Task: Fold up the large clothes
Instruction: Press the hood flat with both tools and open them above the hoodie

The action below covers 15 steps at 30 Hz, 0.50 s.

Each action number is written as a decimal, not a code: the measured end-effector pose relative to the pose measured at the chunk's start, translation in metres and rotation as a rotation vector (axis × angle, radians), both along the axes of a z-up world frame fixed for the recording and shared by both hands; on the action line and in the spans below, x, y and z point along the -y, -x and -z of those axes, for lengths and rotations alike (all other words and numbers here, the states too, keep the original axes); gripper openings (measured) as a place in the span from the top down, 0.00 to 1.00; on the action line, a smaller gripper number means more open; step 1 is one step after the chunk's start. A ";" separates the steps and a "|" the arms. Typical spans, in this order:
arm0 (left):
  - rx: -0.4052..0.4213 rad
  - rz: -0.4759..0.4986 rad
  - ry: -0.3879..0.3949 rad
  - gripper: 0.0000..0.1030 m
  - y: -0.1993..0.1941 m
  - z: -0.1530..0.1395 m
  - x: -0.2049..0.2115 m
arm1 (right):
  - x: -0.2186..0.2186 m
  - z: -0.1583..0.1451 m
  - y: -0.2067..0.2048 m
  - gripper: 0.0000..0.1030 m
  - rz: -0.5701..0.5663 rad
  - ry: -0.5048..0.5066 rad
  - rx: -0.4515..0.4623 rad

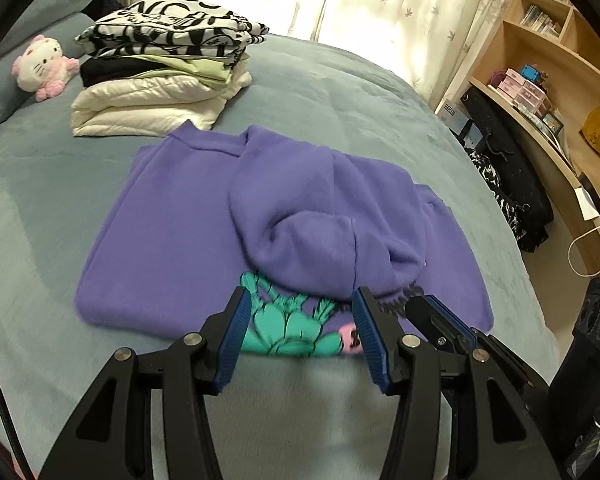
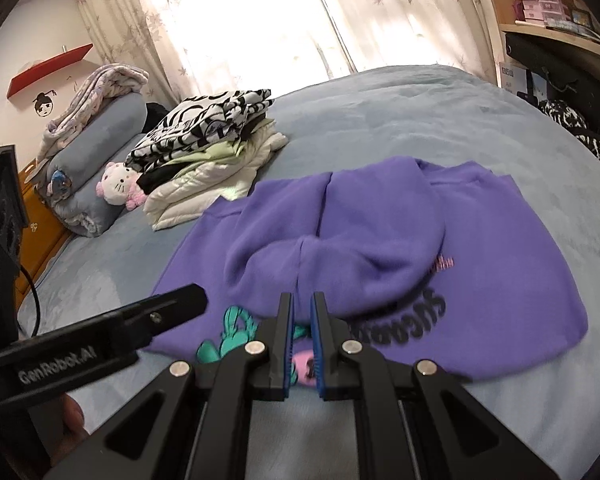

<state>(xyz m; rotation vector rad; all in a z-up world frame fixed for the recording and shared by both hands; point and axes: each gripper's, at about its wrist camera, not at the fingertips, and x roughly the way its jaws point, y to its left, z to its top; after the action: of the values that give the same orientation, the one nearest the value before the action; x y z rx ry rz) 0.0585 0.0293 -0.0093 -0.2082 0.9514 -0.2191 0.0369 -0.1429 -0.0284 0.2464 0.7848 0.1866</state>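
the soft purple fleece hoodie with the teal cactus print [image 1: 172,236] lay on the grey-blue plush bedspread [image 1: 340,104], already folded down to a rough rectangle, its hood [image 1: 324,232] flopped forward over the chest print. just beyond it, near the pillows, sat a stack of folded clothes topped by a black-and-white patterned piece [image 1: 172,28], with a small white and pink plush cat [image 1: 44,66] beside that.

the left gripper [image 1: 300,336] hung above the near hem with its blue pads [image 1: 236,340] standing apart and nothing between them; it had let go. the right gripper [image 2: 301,344] hovered beside it over the same edge, its jaws drawn almost together on empty air, no cloth pinched that i could see.

to my eye a fold had just been laid and both hands were clear of the garment. the hood bulged and sat crooked, so the next move seemed to call for flattening or tucking it, then taking the two near corners, one in each gripper, and carrying them evenly toward the far edge so the bundle would be small enough to join the stack.
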 end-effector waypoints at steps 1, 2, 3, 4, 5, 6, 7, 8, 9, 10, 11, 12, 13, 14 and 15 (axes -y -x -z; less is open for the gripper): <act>0.001 -0.003 -0.001 0.50 0.005 -0.001 -0.002 | -0.001 0.000 0.004 0.92 0.001 0.003 -0.004; 0.003 -0.004 -0.002 0.50 0.010 -0.001 -0.004 | -0.001 0.001 0.008 0.92 0.001 0.006 -0.007; 0.004 -0.003 -0.003 0.50 0.014 -0.002 -0.004 | -0.002 0.001 0.011 0.92 0.001 0.007 -0.008; 0.006 -0.003 -0.007 0.50 0.019 -0.002 -0.005 | -0.003 0.001 0.016 0.92 0.000 0.008 -0.012; 0.006 -0.002 -0.012 0.50 0.022 -0.002 -0.006 | -0.004 0.002 0.019 0.92 -0.002 0.010 -0.015; 0.005 0.000 -0.016 0.50 0.025 -0.001 -0.006 | -0.004 0.002 0.021 0.92 -0.004 0.012 -0.017; 0.002 0.001 -0.021 0.50 0.028 0.000 -0.007 | -0.006 0.002 0.025 0.92 -0.007 0.016 -0.018; -0.001 0.004 -0.022 0.50 0.031 0.001 -0.008 | -0.007 0.002 0.028 0.92 -0.010 0.020 -0.019; -0.006 0.005 -0.022 0.50 0.034 0.002 -0.009 | -0.008 0.003 0.030 0.92 -0.012 0.026 -0.020; -0.011 0.005 -0.022 0.50 0.036 0.003 -0.009 | -0.010 0.003 0.032 0.92 -0.014 0.029 -0.022; -0.018 0.004 -0.022 0.50 0.038 0.005 -0.010 | -0.011 0.004 0.033 0.92 -0.016 0.031 -0.024; -0.024 0.003 -0.022 0.50 0.039 0.006 -0.011 | -0.011 0.005 0.035 0.92 -0.018 0.033 -0.026; -0.031 0.002 -0.021 0.50 0.040 0.008 -0.013 | -0.012 0.006 0.037 0.92 -0.021 0.034 -0.031; -0.038 0.001 -0.020 0.50 0.041 0.010 -0.014 | -0.012 0.007 0.038 0.92 -0.023 0.033 -0.037; -0.043 -0.002 -0.020 0.50 0.043 0.012 -0.015 | -0.012 0.008 0.038 0.92 -0.024 0.030 -0.040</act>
<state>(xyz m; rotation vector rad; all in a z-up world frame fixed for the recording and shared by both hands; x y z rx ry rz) 0.0157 0.0446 -0.0209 -0.1962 0.9953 -0.2042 -0.0016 -0.1307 -0.0363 0.2133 0.8302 0.1928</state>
